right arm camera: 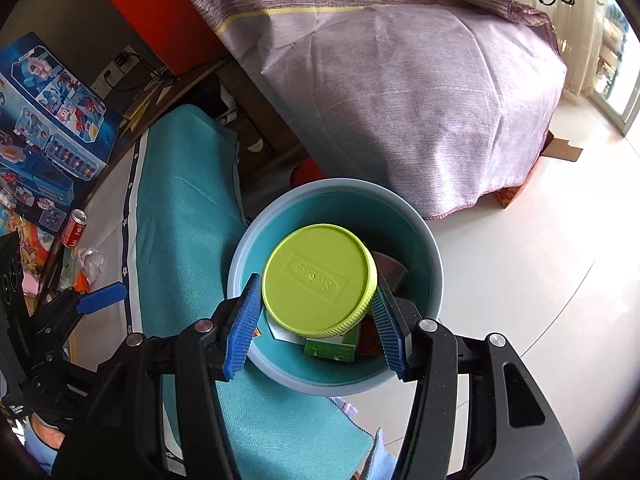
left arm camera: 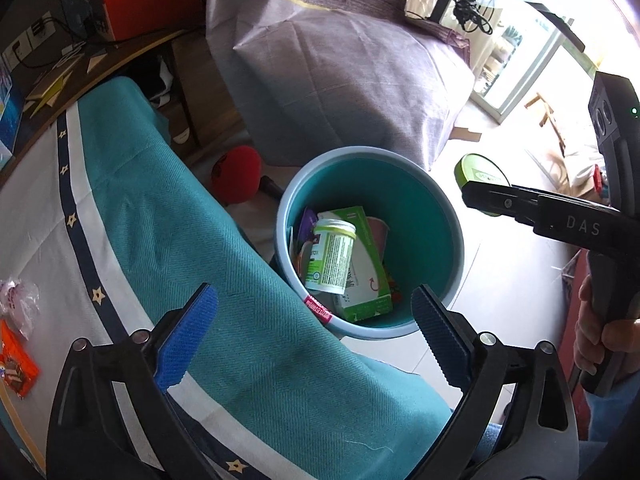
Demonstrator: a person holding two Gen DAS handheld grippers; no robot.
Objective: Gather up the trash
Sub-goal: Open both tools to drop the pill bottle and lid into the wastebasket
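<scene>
A teal bin [left arm camera: 420, 208] stands on the floor beside the teal-clothed table; it also shows in the right wrist view [right arm camera: 424, 256]. Inside lie a white jar [left arm camera: 330, 256], a green box [left arm camera: 368, 280] and wrappers. My right gripper [right arm camera: 316, 320] is shut on a green lid [right arm camera: 320, 280] and holds it above the bin; the lid also shows in the left wrist view [left arm camera: 480, 174]. My left gripper [left arm camera: 316, 336] is open and empty, over the table edge next to the bin. An orange wrapper [left arm camera: 18, 368] and crumpled plastic [left arm camera: 18, 304] lie on the table.
A purple cloth-covered block [left arm camera: 348, 68] stands behind the bin. A red can [right arm camera: 74, 227], crumpled plastic [right arm camera: 91, 264] and a blue toy box [right arm camera: 48, 120] sit at the table's left. A red round object [left arm camera: 236, 180] is on the floor.
</scene>
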